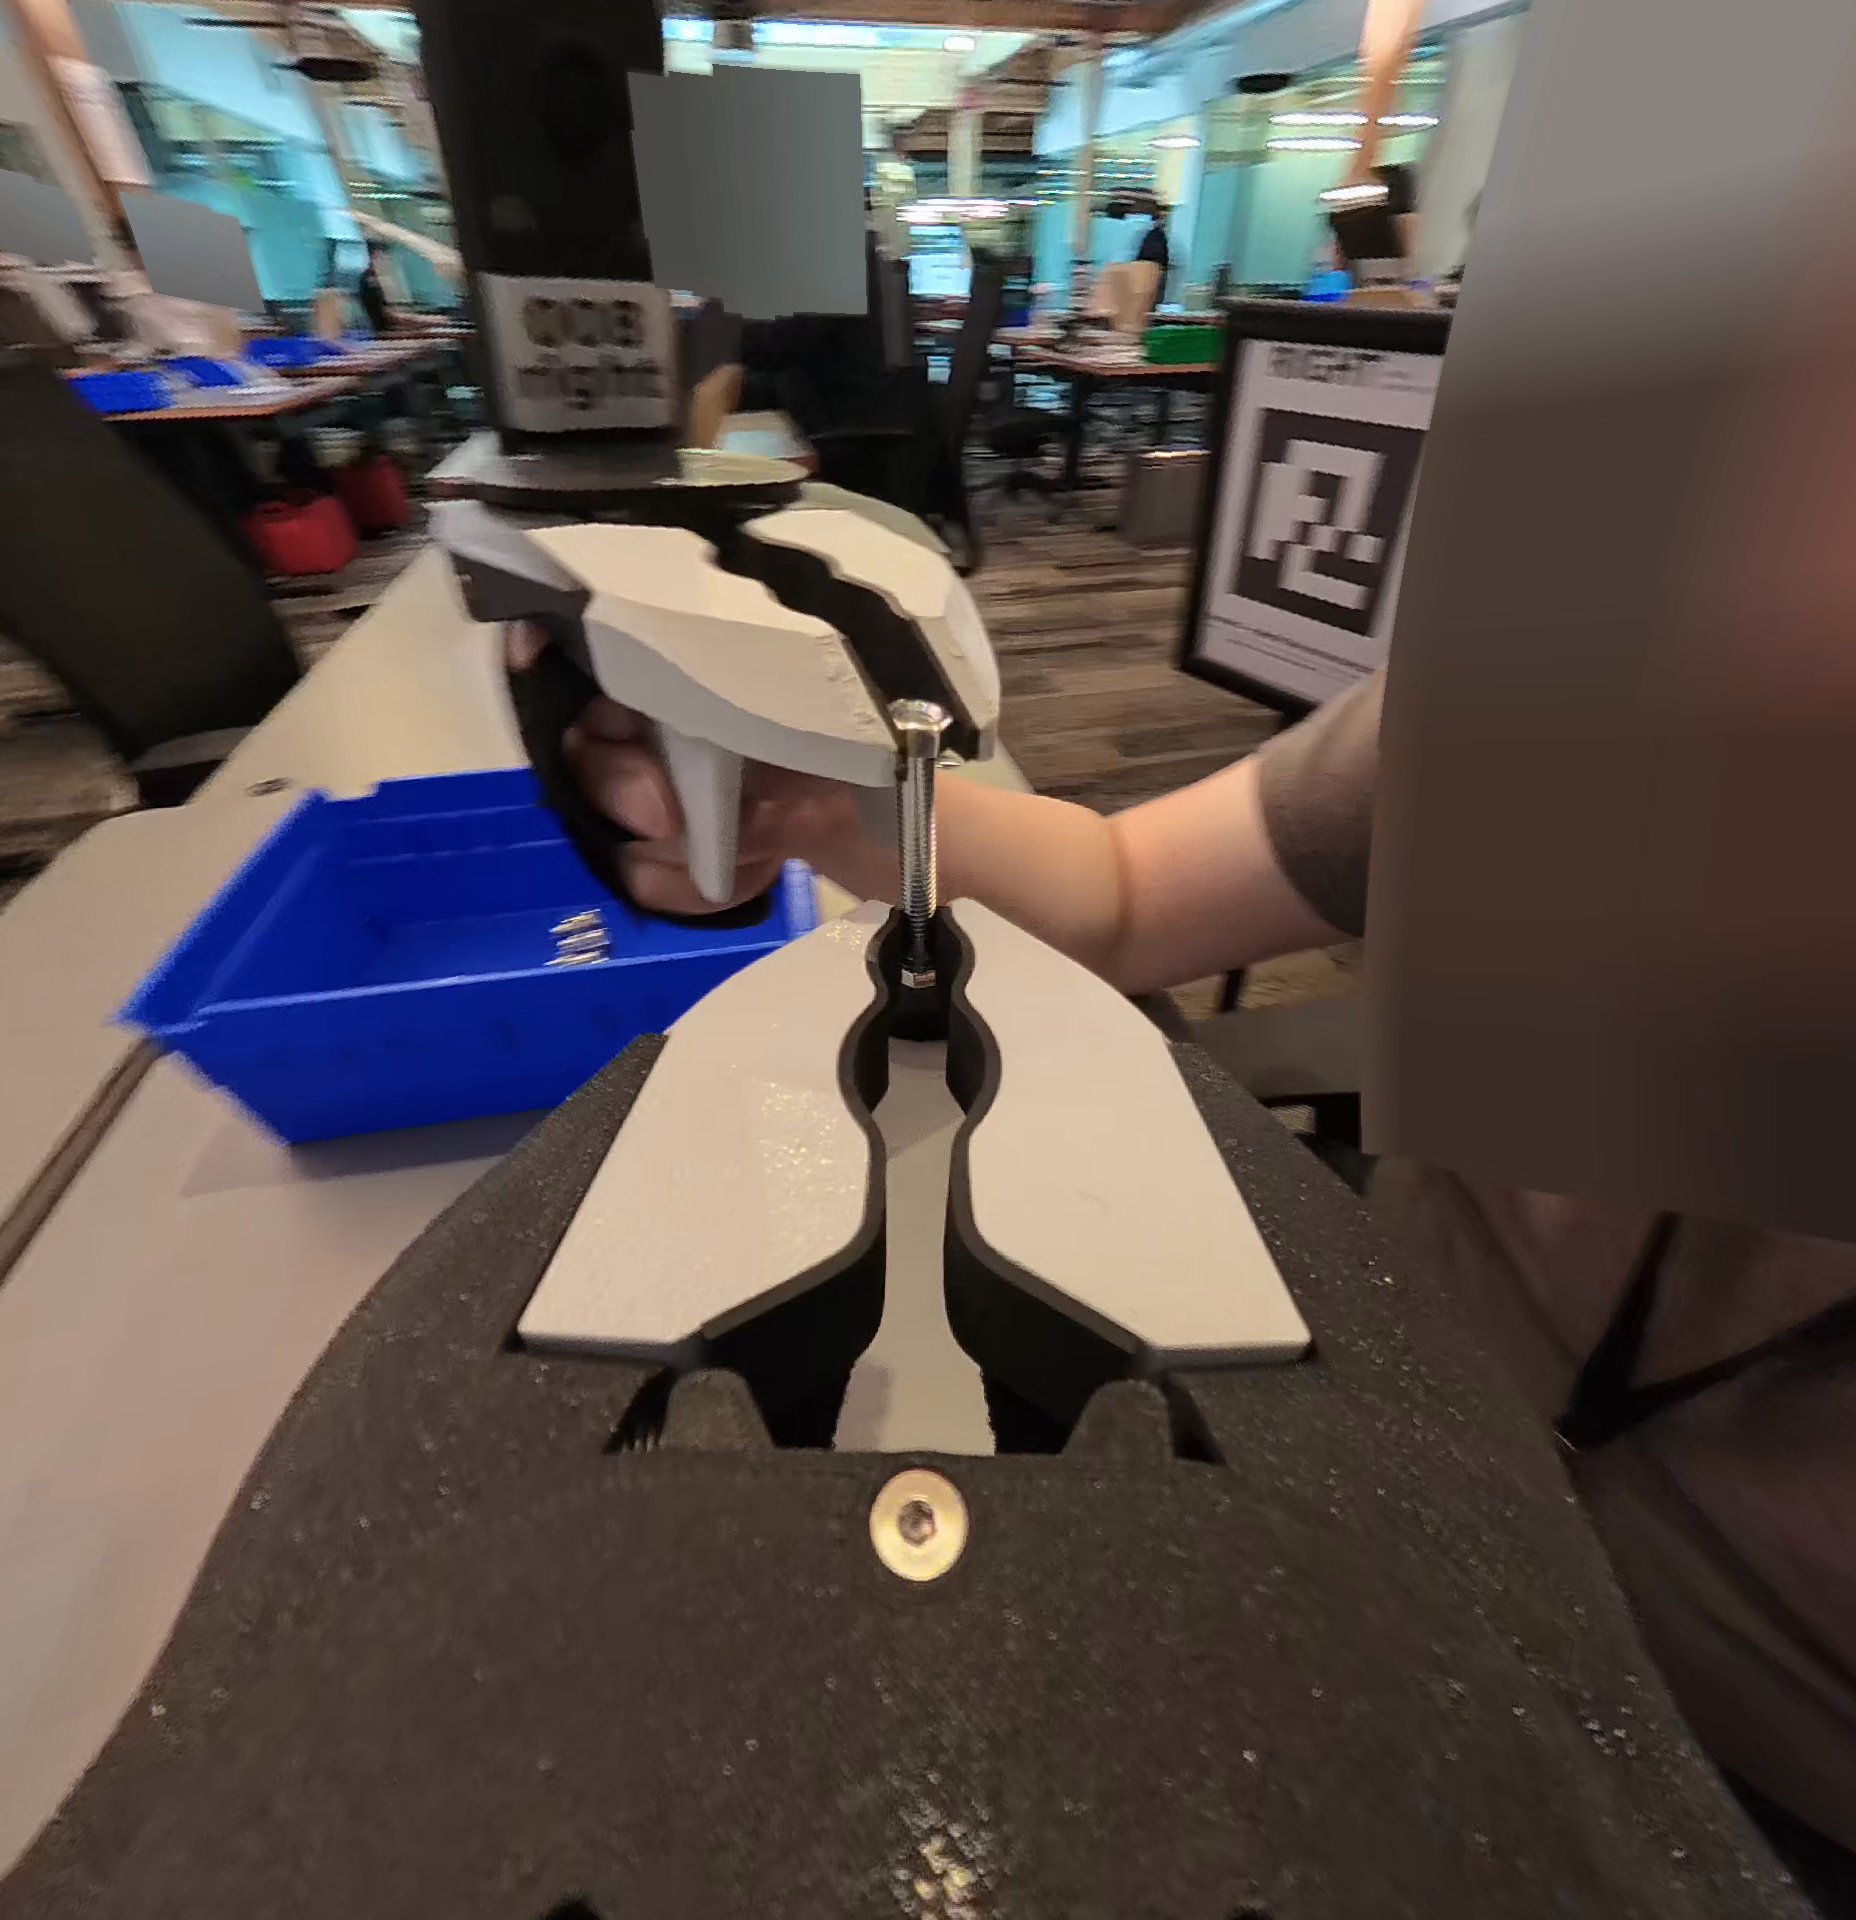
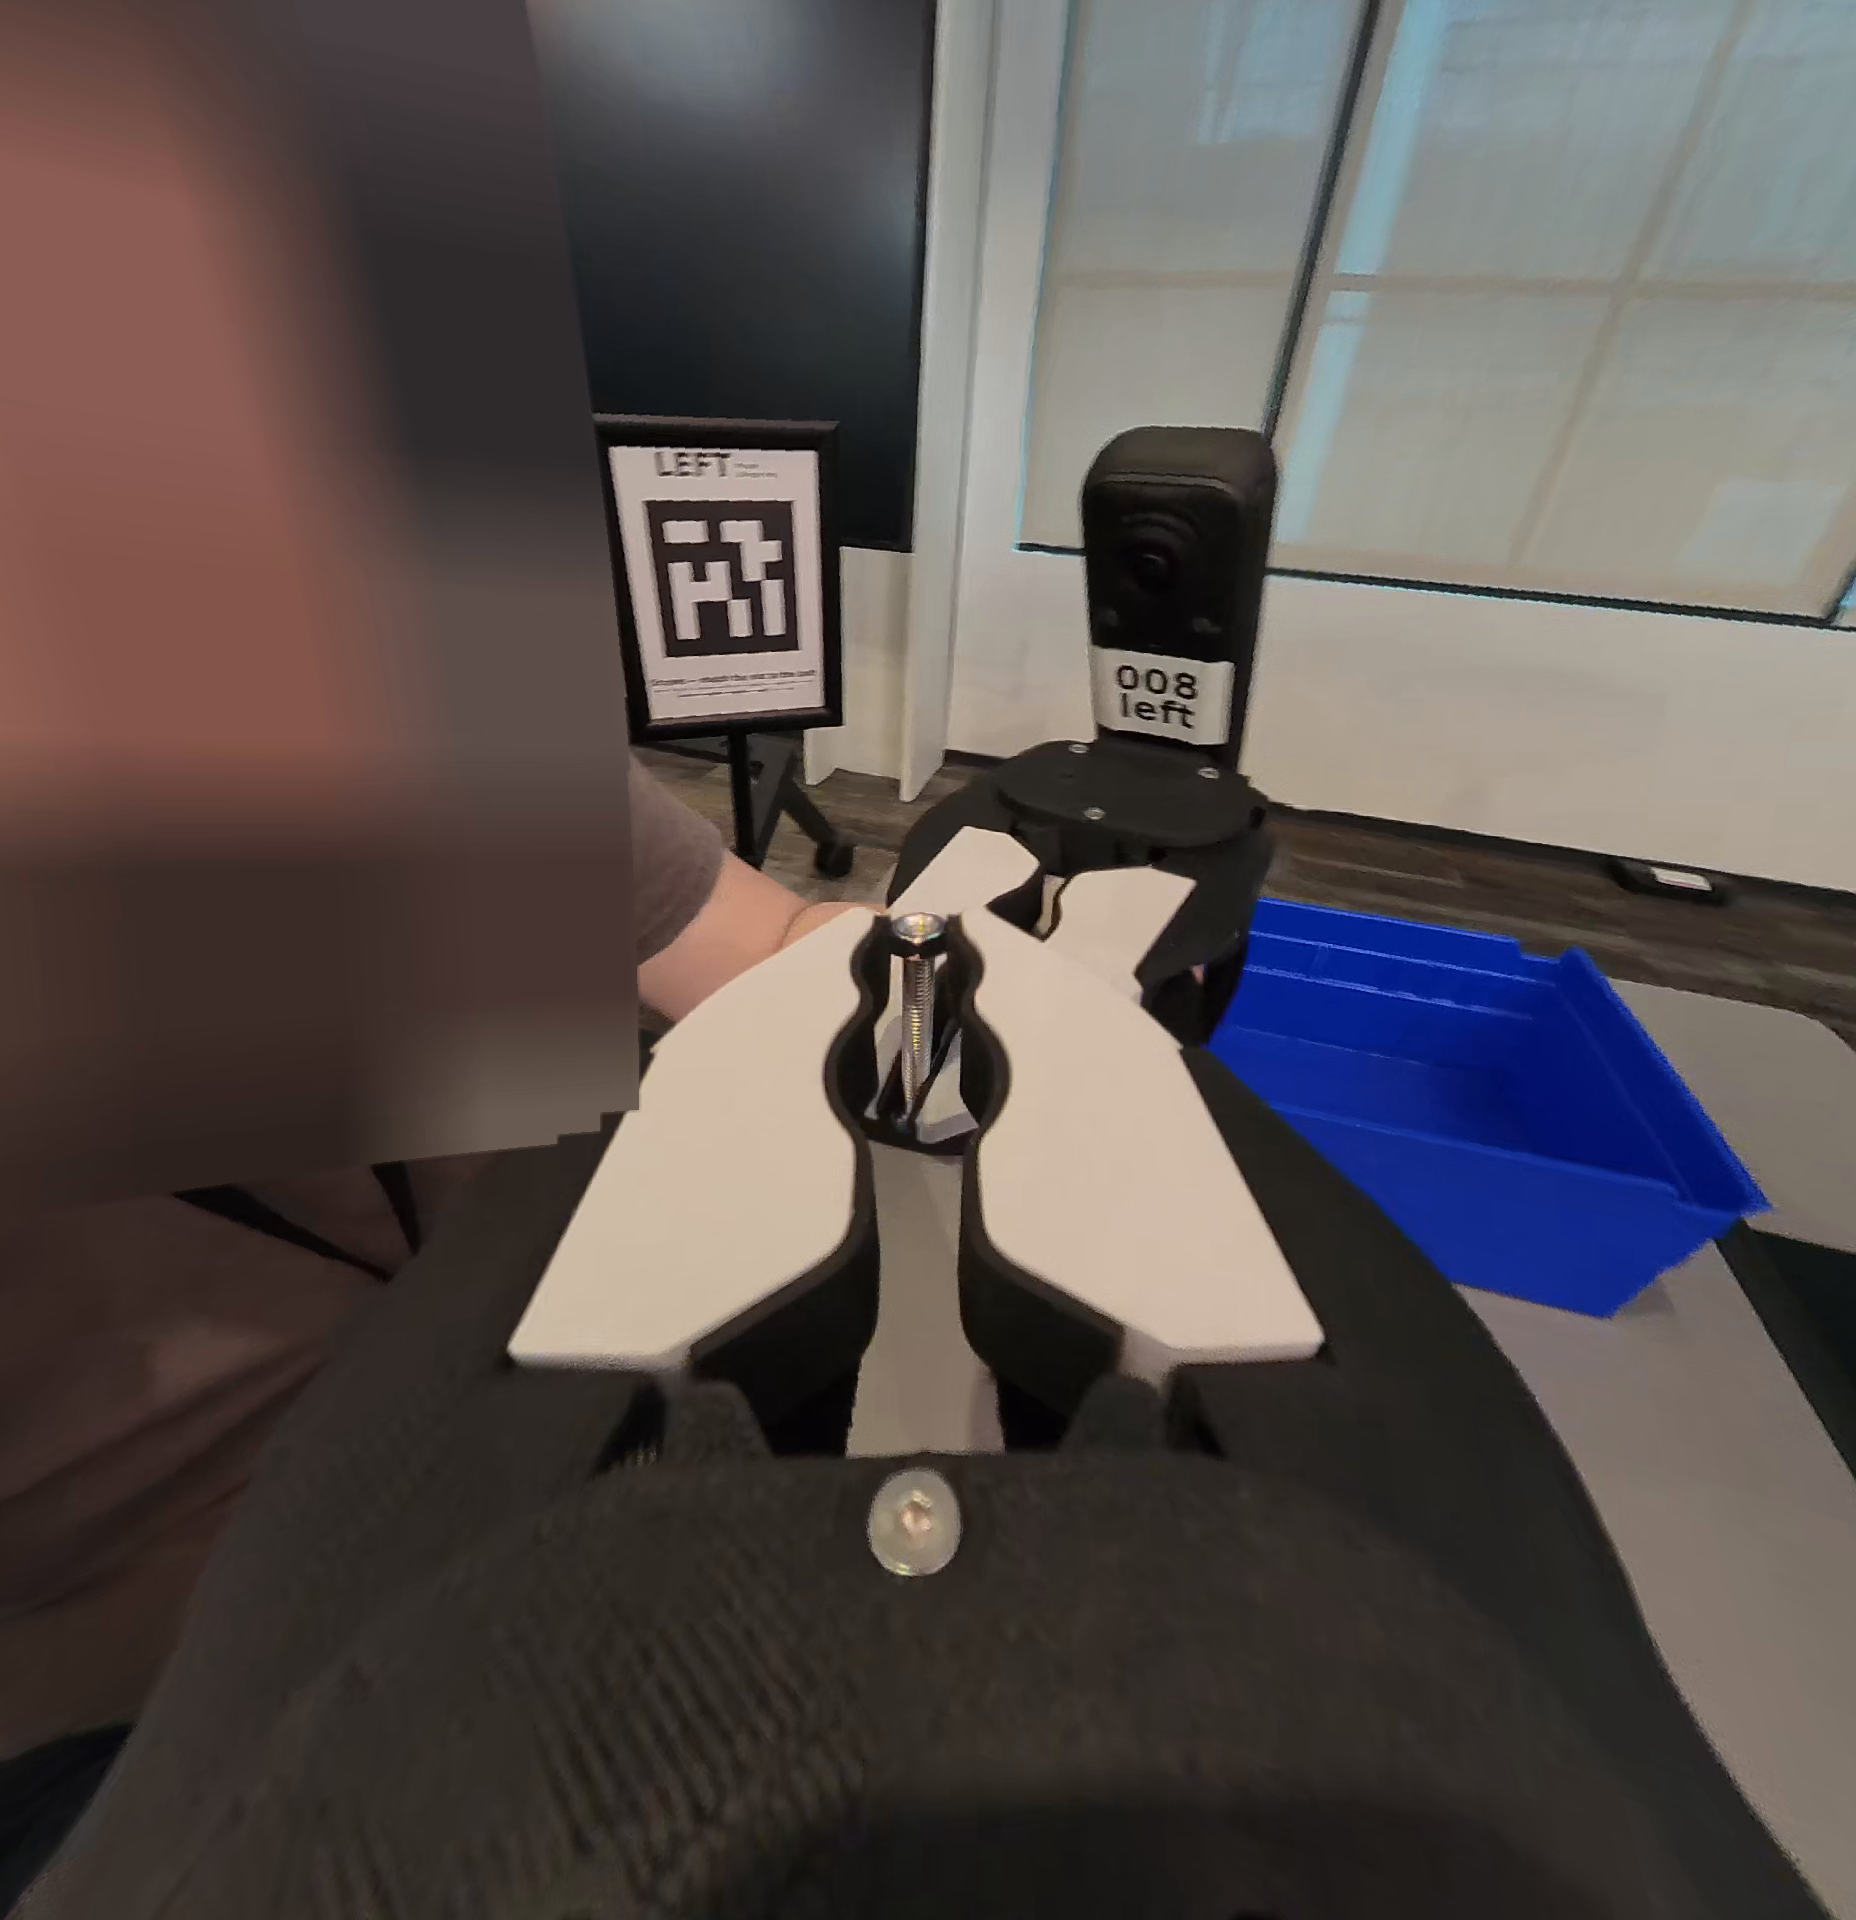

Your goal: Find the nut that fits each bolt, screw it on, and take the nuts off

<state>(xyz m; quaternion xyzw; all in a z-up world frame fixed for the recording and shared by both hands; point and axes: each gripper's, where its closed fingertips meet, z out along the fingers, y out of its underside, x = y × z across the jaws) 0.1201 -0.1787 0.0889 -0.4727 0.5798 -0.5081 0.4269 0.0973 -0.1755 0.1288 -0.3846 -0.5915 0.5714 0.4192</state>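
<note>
Right wrist view: white label (image 2: 1163, 696) with dark print, a number over a word, sharp and legible, on the black camera (image 2: 1173, 561) facing me. Framed sign (image 2: 724, 577) on a floor stand behind it: heading word on top, black-and-white square marker in the middle, fine print below too small for me to read.
Left wrist view: same kind of label (image 1: 581, 358) on the other camera (image 1: 539, 125), print smeared. Second framed marker sign (image 1: 1319, 520) far right, heading blurred.
</note>
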